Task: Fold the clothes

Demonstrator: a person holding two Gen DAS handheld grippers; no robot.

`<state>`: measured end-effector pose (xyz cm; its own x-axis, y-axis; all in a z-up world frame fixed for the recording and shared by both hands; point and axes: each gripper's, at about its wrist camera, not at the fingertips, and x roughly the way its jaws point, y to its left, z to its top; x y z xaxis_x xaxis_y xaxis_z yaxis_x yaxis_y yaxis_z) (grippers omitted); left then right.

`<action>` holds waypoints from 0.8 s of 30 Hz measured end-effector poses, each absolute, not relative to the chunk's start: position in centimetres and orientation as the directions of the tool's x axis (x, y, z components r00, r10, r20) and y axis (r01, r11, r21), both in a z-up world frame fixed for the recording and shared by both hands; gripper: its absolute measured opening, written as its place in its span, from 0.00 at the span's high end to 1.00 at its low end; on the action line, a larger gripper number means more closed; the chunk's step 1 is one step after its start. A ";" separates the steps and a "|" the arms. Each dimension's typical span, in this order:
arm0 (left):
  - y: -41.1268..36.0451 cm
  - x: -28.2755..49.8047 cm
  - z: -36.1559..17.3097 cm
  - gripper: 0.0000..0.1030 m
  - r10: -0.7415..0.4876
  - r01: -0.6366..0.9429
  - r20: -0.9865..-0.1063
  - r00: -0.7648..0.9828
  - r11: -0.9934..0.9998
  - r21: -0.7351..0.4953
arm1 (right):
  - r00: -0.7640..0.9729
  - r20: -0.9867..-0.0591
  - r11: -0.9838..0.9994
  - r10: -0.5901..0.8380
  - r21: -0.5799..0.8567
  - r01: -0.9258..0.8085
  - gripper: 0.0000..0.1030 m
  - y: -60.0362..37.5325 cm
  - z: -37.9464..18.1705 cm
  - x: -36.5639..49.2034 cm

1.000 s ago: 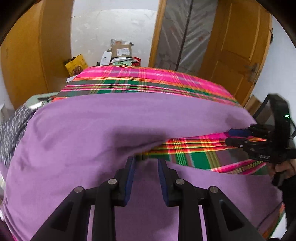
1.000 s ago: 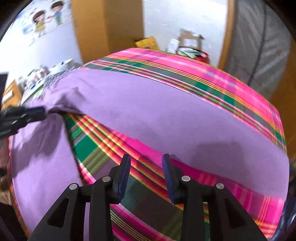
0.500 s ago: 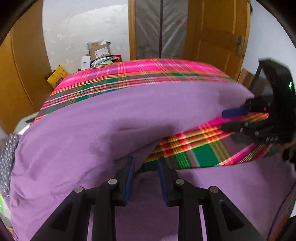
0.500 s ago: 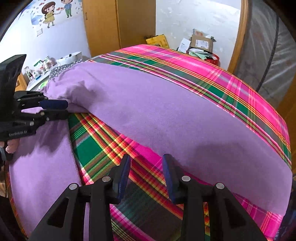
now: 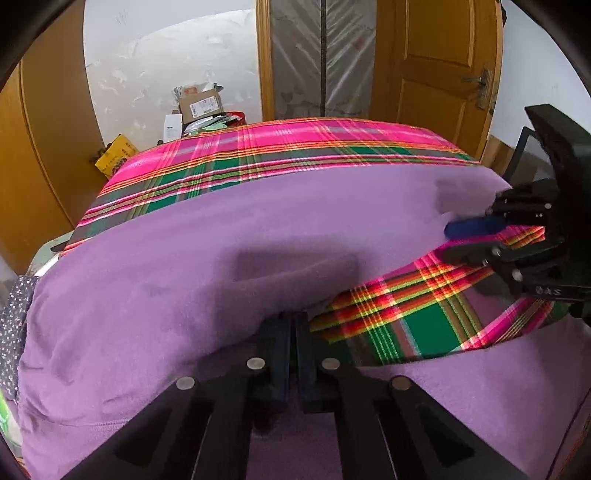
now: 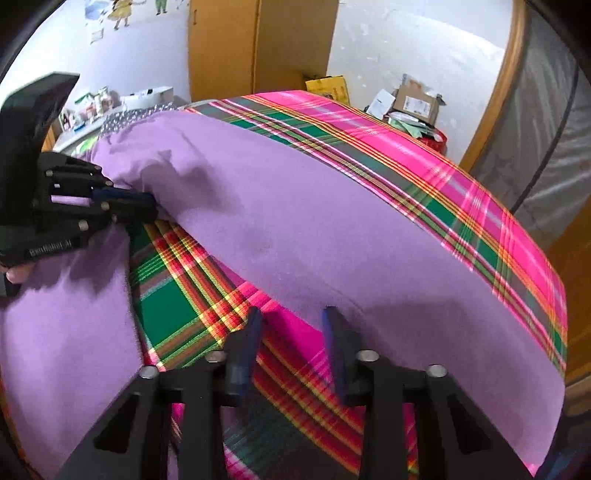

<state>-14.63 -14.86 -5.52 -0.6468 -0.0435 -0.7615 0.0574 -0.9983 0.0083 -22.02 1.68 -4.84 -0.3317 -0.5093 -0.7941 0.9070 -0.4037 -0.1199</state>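
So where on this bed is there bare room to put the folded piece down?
The pink-and-green plaid bedspread is bare beyond the purple fleece garment, and in the wedge between its folds. Both tongs crowd that wedge.

Plaid bed (image 5: 295,147) (pink, green) under purple garment (image 5: 221,251)

A bright plaid cloth (image 5: 280,147) in pink, green and orange covers the surface. Behind it, on the floor by the white wall, sit a brown cardboard box (image 5: 201,105), a yellow box (image 5: 112,158) and some white packets. A wooden door (image 5: 436,70) with a metal handle stands at the right. Cartoon stickers of children (image 6: 122,11) decorate another wall.
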 end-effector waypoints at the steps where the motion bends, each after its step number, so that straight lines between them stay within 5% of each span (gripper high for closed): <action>1: -14.9 -14.5 -5.5 0.98 -0.035 0.052 -0.760 -0.649 -0.999 0.002 | -0.336 -0.790 -0.411 -0.512 -0.118 0.904 0.92 1.7 -4.7 -22.2; 12: -16.0 -12.0 -3.6 0.98 0.082 -0.017 -0.719 -0.691 -0.995 -0.097 | -0.360 -0.757 -0.552 -0.546 0.001 0.834 0.90 2.4 -2.8 -25.9; 17: -16.8 -10.7 -2.8 0.98 0.163 -0.066 -0.697 -0.698 -0.984 -0.164 | -0.372 -0.757 -0.603 -0.537 0.036 0.797 0.74 4.4 -2.6 -26.7; 24: -17.8 -9.1 -2.0 0.98 0.263 -0.117 -0.665 -0.699 -0.959 -0.257 | -0.429 -0.741 -0.687 -0.516 0.060 0.724 0.67 10.6 -1.7 -26.6</action>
<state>-9.11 -17.77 -2.02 -0.6989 0.2633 -0.6649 -0.1168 -0.9593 -0.2571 -26.61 10.58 -1.71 -0.4287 -0.5164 -0.7413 0.7237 -0.6875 0.0604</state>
